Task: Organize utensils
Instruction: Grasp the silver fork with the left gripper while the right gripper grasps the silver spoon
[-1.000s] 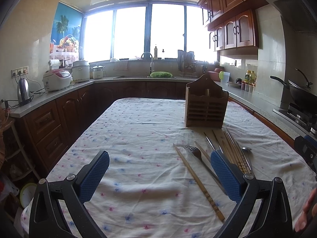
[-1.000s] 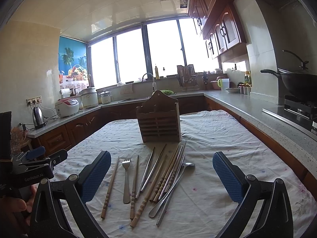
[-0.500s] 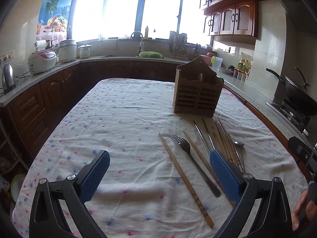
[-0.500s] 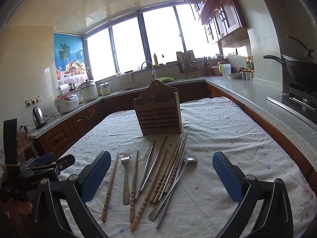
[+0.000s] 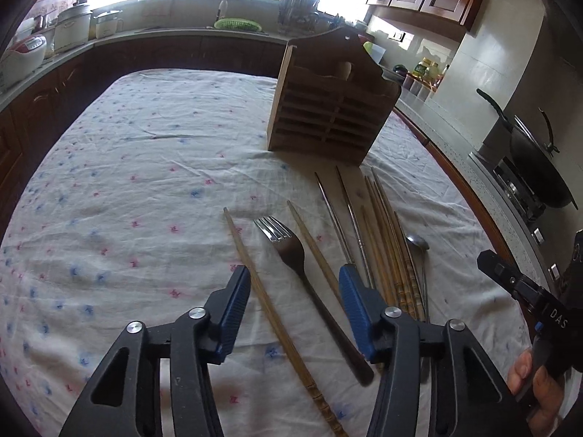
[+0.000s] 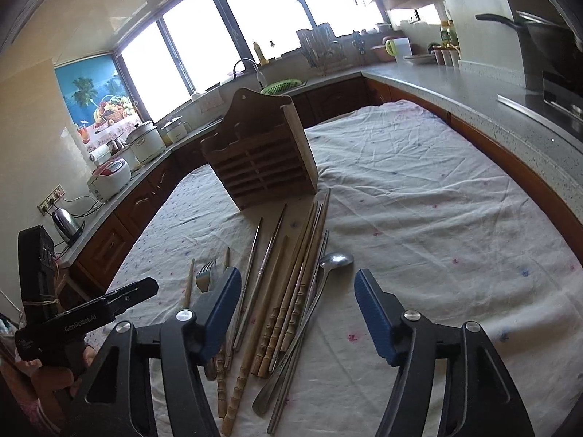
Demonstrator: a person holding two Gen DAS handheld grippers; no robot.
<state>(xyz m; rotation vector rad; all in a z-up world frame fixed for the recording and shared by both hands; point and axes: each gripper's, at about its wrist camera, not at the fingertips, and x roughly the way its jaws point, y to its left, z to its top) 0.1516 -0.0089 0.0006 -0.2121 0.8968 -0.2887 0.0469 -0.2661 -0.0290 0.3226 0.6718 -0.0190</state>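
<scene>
Surface: table covered with a white cloth [image 5: 138,167] printed with small blue and pink flowers, wrinkled; kitchen counters run round it.
Holder: wooden utensil holder [image 5: 328,109] stands upright toward the far edge of the table, slatted front facing the grippers; the same holder [image 6: 262,153] shows in the right wrist view.
Utensils: laid flat in a loose fan on the cloth, just in front of the holder and on the near side of it, handles toward the near edge.
Fork: metal fork [image 5: 291,251] with dark handle lies tines away, between two wooden chopsticks.
Chopstick, outer: single wooden chopstick [image 5: 269,309] lies at the left end of the fan.
Bundle: wooden chopsticks [image 6: 291,291] with ringed ends, touching one another; two metal chopsticks [image 6: 255,273] lie beside them.
Spoon: metal spoon [image 6: 335,259] at the right end of the fan, bowl up.
Left gripper: left gripper [image 5: 295,302] hangs low over the fork handle and outer chopstick; jaws have just been closing, now half-narrowed, both items between the pads, no visible contact.
Right gripper: right gripper [image 6: 297,302] hangs over the bundle and spoon handle; jaws have just been closing, moderately wide, pads clear of the utensils.
Hands: a person's fingers [image 5: 535,382] show on the right gripper's handle.
</scene>
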